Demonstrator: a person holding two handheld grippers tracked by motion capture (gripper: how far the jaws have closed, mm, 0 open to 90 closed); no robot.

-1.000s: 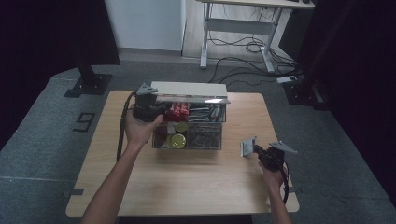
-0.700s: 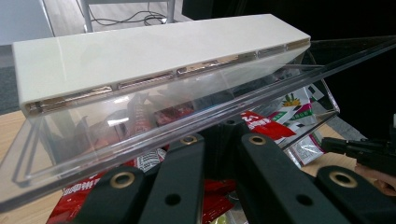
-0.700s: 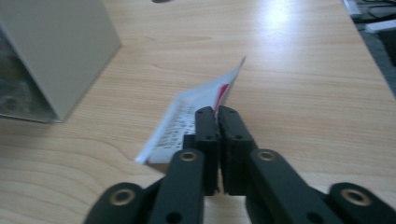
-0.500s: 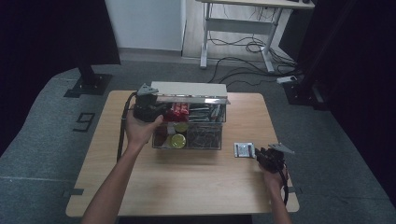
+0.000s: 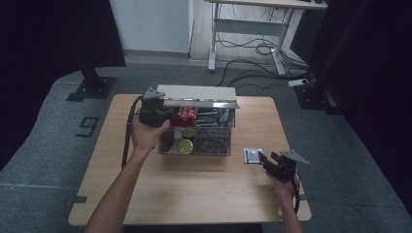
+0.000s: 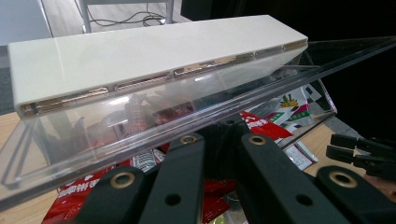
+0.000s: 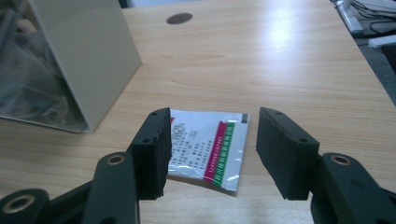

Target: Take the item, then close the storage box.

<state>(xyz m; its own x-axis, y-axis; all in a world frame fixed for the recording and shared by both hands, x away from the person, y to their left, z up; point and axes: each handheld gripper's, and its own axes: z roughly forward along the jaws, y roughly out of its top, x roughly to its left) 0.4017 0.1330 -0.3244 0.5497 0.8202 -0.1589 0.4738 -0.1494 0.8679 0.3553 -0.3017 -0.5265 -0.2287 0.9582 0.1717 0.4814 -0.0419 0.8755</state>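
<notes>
On table [image 5: 194, 179], right tool [image 7: 210, 149] open over packet [image 7: 210, 144].

Packet [image 7: 208, 148] print too blurred to read; box [image 7: 60, 60] cut off at frame edge.

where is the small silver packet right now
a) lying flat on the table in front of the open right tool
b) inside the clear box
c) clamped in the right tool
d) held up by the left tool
a: the packet lies flat on the wooden table, with the right tool standing open on either side of it and not touching it.
</notes>
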